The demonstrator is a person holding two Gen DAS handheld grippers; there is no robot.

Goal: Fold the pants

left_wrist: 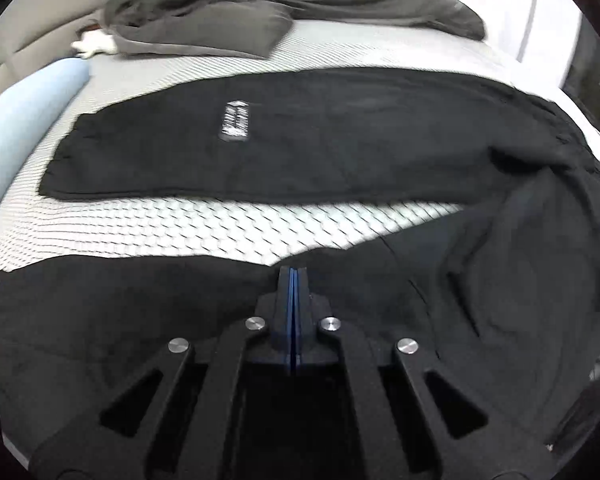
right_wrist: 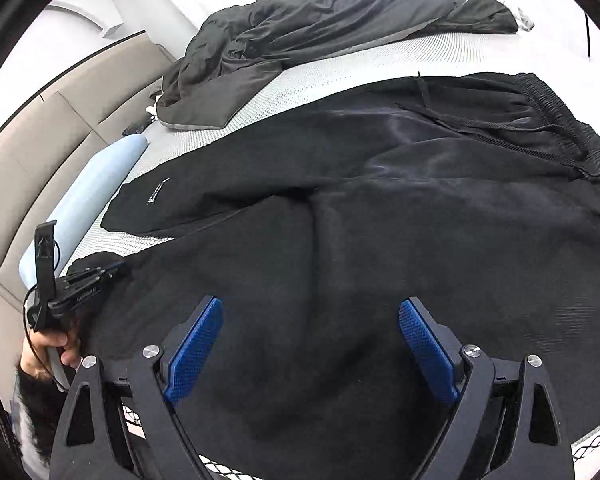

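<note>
The black pants (right_wrist: 380,208) lie spread on the bed (left_wrist: 220,220) — ready for folding. The left gripper (left_wrist: 292,280) has its fingers fully closed over the near leg; whether cloth is pinched, I cannot tell. The right gripper (right_wrist: 310,344) hangs wide open — holding nothing.

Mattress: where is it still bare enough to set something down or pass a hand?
One bare strip of mattress runs between the two legs of the black pants. Another band lies between the pants and the dark grey bedding. The near side is crowded with pants fabric under the shut left gripper and open right gripper.
</note>
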